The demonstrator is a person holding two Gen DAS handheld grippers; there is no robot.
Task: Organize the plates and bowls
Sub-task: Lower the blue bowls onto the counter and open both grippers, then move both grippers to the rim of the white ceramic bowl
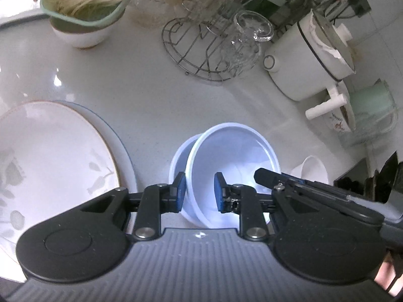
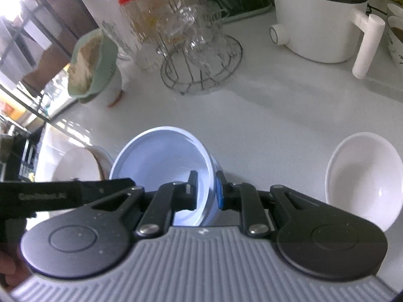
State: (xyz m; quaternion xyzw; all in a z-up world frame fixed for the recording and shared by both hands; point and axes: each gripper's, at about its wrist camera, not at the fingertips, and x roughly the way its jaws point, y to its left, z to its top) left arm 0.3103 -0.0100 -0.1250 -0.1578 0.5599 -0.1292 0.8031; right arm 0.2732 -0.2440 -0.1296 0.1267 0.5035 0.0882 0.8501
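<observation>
A pale blue bowl (image 1: 234, 166) sits tilted inside a second blue bowl (image 1: 177, 161) on the white counter. My left gripper (image 1: 200, 191) is open, its fingers straddling the near left rim of the upper bowl. My right gripper (image 2: 205, 191) is shut on the right rim of that blue bowl (image 2: 161, 161), and it shows as a black arm at the right of the left wrist view (image 1: 302, 183). A large white plate (image 1: 50, 161) with a leaf print lies to the left. A small white bowl (image 2: 362, 178) stands to the right.
A wire rack (image 1: 201, 47) with upturned glasses stands behind the bowls. A white electric pot (image 1: 309, 58) with a handle is at the back right. A green-rimmed bowl of noodles (image 1: 85, 7) is at the back left. A red-lidded jar (image 2: 138, 22) stands beside the rack.
</observation>
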